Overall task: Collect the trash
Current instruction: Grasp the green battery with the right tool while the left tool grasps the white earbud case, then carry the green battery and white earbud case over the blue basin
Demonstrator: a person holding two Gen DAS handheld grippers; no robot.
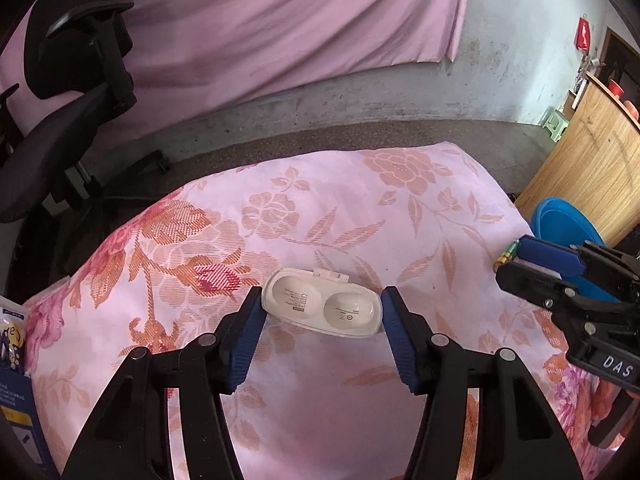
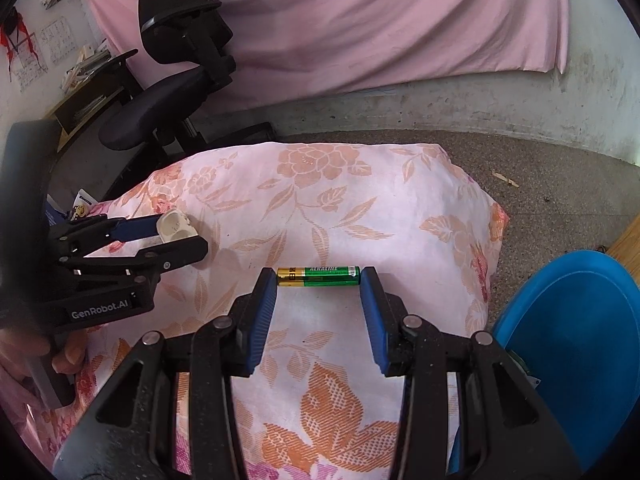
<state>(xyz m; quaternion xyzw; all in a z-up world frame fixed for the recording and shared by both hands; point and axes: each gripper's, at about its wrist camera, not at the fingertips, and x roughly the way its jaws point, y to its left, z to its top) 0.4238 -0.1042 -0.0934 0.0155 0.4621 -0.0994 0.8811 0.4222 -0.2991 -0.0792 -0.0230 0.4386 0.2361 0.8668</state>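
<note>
Battery (image 2: 319,276) lies on the floral cloth (image 2: 328,208), left of the blue bin (image 2: 580,344). Right gripper (image 2: 319,280) clamps it end to end, pads on both caps. Small, stiff, smooth: likely to pivot or squirt out if squeezed off-axis.

White plastic case (image 1: 320,302), farther left of the bin, sits between the left gripper (image 1: 321,304) pads, clenched across its long ends. Light, thin-walled, probably flexes; hold gently.
</note>
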